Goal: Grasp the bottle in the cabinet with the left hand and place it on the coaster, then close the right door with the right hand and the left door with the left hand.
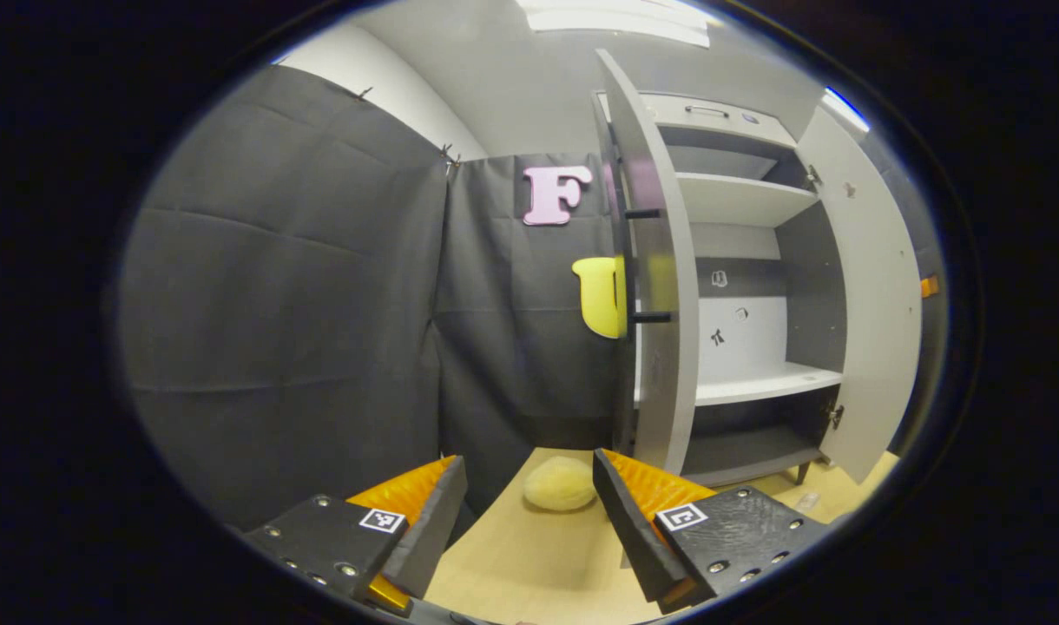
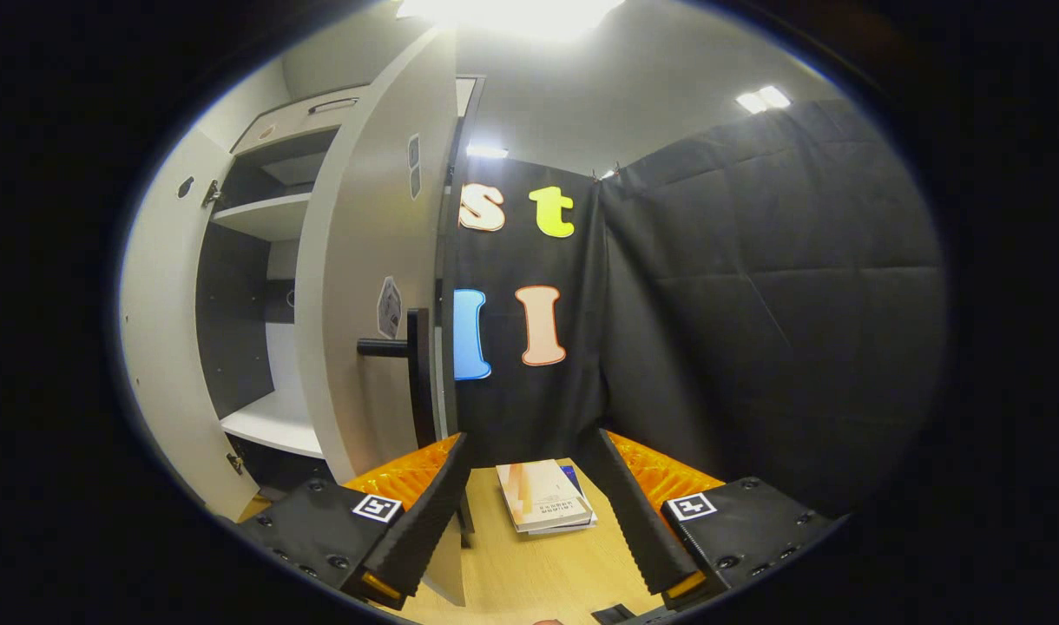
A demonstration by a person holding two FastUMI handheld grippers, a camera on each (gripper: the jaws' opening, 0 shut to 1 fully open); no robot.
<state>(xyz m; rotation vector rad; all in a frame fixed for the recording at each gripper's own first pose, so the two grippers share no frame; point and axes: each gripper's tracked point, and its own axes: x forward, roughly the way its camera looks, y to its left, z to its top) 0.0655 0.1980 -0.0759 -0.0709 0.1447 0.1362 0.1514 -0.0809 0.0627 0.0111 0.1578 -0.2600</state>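
Two cabinet doors stand open, and both grippers hang in front of them with nothing between their fingers. In the left gripper view the left gripper [image 1: 529, 512] has its jaws spread wide and released above the wooden tabletop [image 1: 529, 573]; a pale yellow rounded object [image 1: 560, 483], possibly the coaster though I cannot tell for sure, lies on the table just ahead of the gap between the jaws, nearer the right-hand finger. Beyond that finger rises the cabinet [image 1: 738, 286], its left door [image 1: 660, 278] edge-on with two dark handle mounts, its right door [image 1: 868, 295] swung out farther off. The shelves in sight look bare, and I cannot make out the bottle anywhere. In the right gripper view the right gripper [image 2: 529, 512] is likewise released and wide apart; a small stack of books [image 2: 544, 496] lies on the table straight ahead between the jaws. Above the left-hand finger stands the right door, with its dark bar handle [image 2: 412, 365] jutting toward the camera.
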